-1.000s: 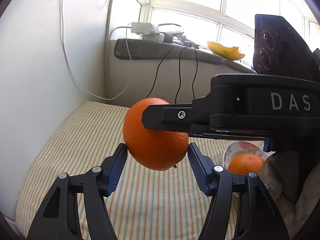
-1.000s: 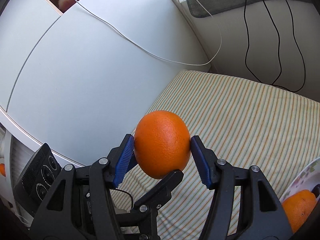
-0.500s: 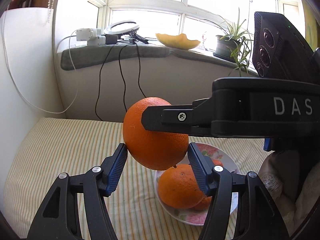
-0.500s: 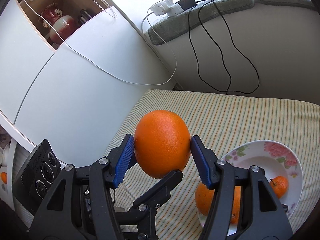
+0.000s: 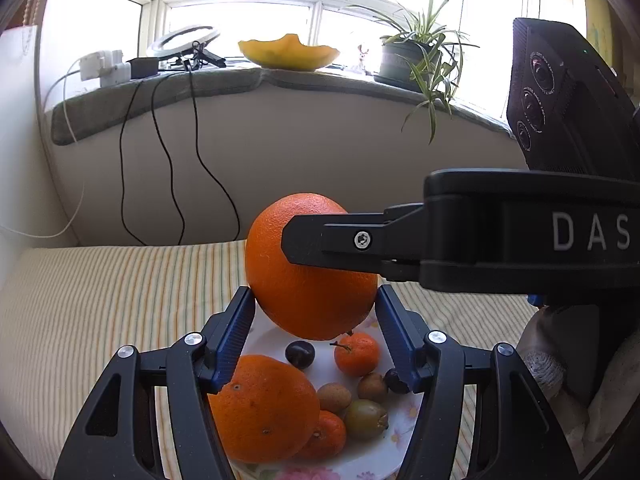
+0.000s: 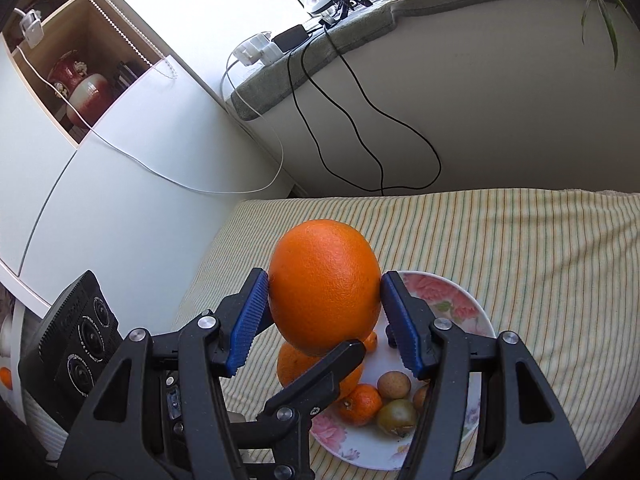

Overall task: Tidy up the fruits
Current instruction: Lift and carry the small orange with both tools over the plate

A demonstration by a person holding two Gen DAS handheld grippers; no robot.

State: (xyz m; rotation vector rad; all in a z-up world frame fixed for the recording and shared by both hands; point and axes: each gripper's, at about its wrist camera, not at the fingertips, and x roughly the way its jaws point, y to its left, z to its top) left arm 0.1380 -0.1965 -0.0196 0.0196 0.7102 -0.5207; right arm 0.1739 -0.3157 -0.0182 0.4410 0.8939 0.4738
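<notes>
Big orange (image 6: 324, 284) aloft over floral plate (image 6: 460, 300) holding orange (image 5: 260, 408), tangerines, small fruits

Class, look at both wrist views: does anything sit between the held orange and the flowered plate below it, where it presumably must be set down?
Yes. The held orange hangs over the plate, but a second big orange and small fruits occupy the part beneath it; bare plate shows toward the far rim.
</notes>
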